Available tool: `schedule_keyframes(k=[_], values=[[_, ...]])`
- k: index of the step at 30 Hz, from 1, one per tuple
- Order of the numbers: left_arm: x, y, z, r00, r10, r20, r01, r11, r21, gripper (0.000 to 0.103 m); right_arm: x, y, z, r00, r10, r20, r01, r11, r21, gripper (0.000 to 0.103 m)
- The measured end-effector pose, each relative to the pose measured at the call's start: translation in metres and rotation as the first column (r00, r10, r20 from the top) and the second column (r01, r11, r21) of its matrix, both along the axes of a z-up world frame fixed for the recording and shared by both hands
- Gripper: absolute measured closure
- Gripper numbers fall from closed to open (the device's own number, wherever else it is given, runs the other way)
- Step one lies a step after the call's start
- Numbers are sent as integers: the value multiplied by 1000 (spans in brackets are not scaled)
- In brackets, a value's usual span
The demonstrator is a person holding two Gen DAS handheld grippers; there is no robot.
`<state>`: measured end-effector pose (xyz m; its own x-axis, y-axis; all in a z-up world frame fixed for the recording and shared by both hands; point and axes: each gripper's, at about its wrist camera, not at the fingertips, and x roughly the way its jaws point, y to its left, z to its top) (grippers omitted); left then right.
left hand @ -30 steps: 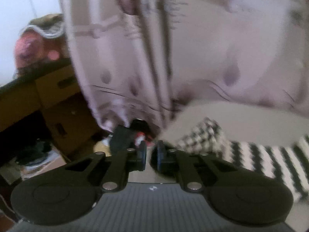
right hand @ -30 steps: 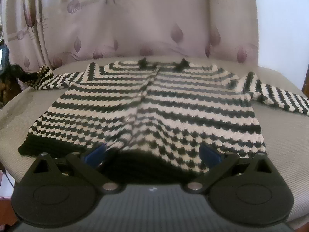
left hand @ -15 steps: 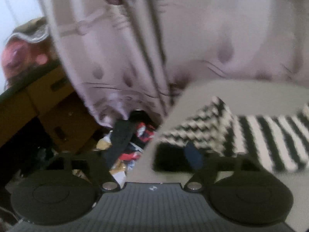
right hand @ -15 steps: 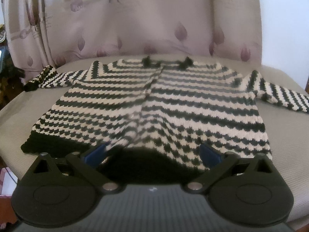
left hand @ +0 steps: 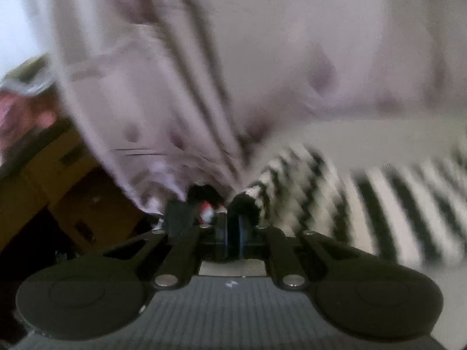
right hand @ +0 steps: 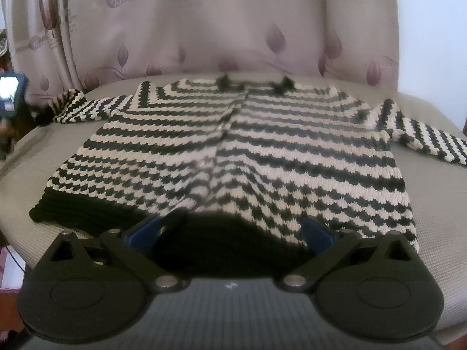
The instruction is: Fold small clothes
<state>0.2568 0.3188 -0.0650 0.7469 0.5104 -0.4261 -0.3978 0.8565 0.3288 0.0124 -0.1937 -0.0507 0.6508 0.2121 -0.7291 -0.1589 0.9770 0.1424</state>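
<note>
A small black-and-white striped knit cardigan lies spread flat on a grey cushioned seat, both sleeves out to the sides. My right gripper is open, its blue-padded fingers low over the black bottom hem at the front middle. My left gripper is shut on the black cuff of the left sleeve, at the seat's left edge; this view is blurred. In the right wrist view the left sleeve is slightly raised at its tip.
A pale curtain with purple leaf marks hangs behind the seat. Brown cardboard boxes and clutter sit on the floor to the left. A small lit screen shows at the left edge.
My left gripper opened half a second ago, moved onto the sleeve cuff and has closed on it. The sleeve tip is slightly lifted. My right gripper has stayed open over the hem.
</note>
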Motion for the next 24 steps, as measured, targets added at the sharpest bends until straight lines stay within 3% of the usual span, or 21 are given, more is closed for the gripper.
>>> schedule_keyframes(k=[4, 8, 10, 13, 17, 19, 21, 24], values=[[-11, 35, 67, 985, 139, 105, -121, 979, -164, 90, 2, 2, -1, 1000, 5, -5, -5, 1000, -5, 0], [-30, 50, 111, 972, 216, 88, -181, 935, -305, 90, 3, 2, -3, 1000, 5, -4, -5, 1000, 7, 0], [-41, 49, 121, 968, 245, 57, -208, 907, -366, 90, 3, 2, -4, 1000, 4, -8, -4, 1000, 13, 0], [-60, 54, 128, 959, 284, 4, -246, 839, -485, 90, 2, 3, -6, 1000, 13, -17, -13, 1000, 18, 0], [-89, 56, 116, 937, 343, -71, -321, 760, -565, 90, -2, 3, -2, 1000, 18, 4, -18, 1000, 16, 0], [-106, 57, 108, 922, 377, -82, -357, 751, -555, 90, -2, 0, 0, 1000, 10, 12, -10, 1000, 24, 0], [-118, 60, 99, 905, 419, -74, -396, 766, -507, 90, -3, -3, -1, 1000, 1, 11, -1, 999, 33, 0], [-124, 60, 93, 860, 510, -20, -489, 813, -317, 90, -3, -8, -2, 1000, -7, 6, 7, 999, 49, 0]])
